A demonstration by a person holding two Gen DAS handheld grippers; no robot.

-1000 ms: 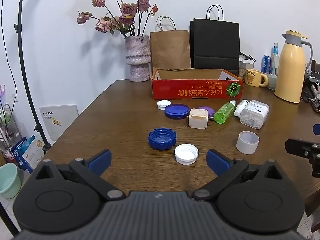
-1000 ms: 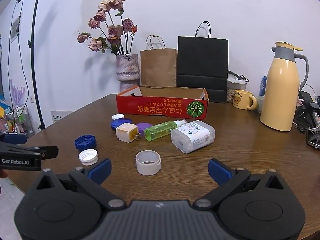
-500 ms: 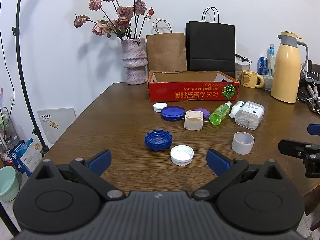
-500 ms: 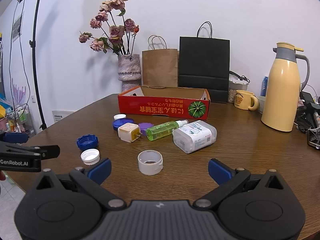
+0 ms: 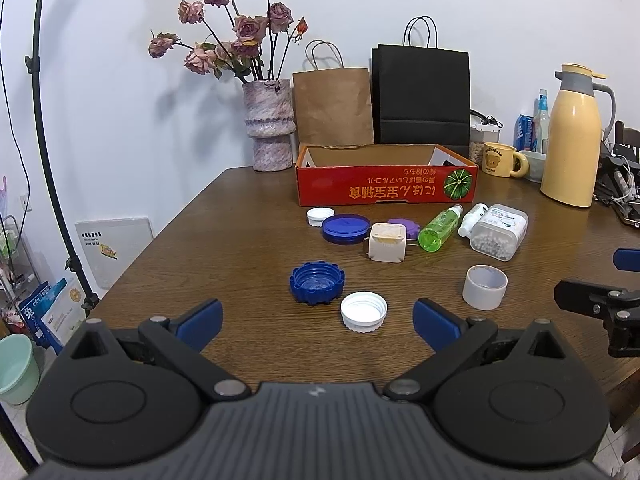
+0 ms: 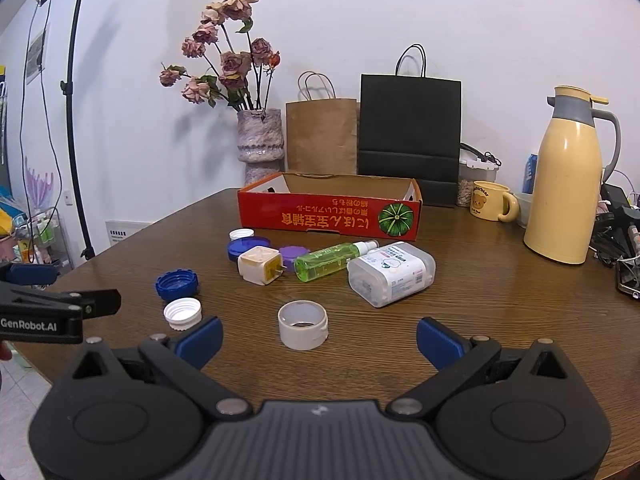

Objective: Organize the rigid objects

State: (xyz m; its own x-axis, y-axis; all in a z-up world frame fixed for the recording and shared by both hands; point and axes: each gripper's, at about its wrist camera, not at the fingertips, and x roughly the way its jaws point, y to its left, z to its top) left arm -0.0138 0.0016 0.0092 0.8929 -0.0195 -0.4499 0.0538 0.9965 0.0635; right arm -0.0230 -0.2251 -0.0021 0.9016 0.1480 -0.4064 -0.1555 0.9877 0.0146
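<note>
Loose items lie on the wooden table in front of an open red cardboard box [image 5: 386, 190] [image 6: 328, 216]: a blue ridged cap [image 5: 317, 282] [image 6: 177, 284], a white cap [image 5: 363, 312] [image 6: 182, 313], a white tape ring [image 5: 484, 287] [image 6: 303, 325], a cream plug adapter [image 5: 387, 242] [image 6: 259, 266], a green spray bottle [image 5: 440, 229] [image 6: 332, 261], a clear plastic case [image 5: 498, 231] [image 6: 391, 273], a blue lid [image 5: 346, 229], a purple lid [image 6: 294, 253] and a small white cap [image 5: 320, 216]. My left gripper [image 5: 316, 322] is open and empty, just short of the white cap. My right gripper [image 6: 318, 338] is open and empty, just short of the tape ring.
A flower vase [image 5: 269, 136], a brown bag [image 5: 332, 106] and a black bag [image 5: 420, 98] stand behind the box. A yellow thermos [image 6: 564, 184] and a mug [image 6: 490, 200] stand at the back right. A lamp stand [image 5: 52, 160] rises beyond the table's left edge.
Both grippers have pulled back and risen slightly, so the table items sit a little farther off in both views. Nothing was grasped or moved.
</note>
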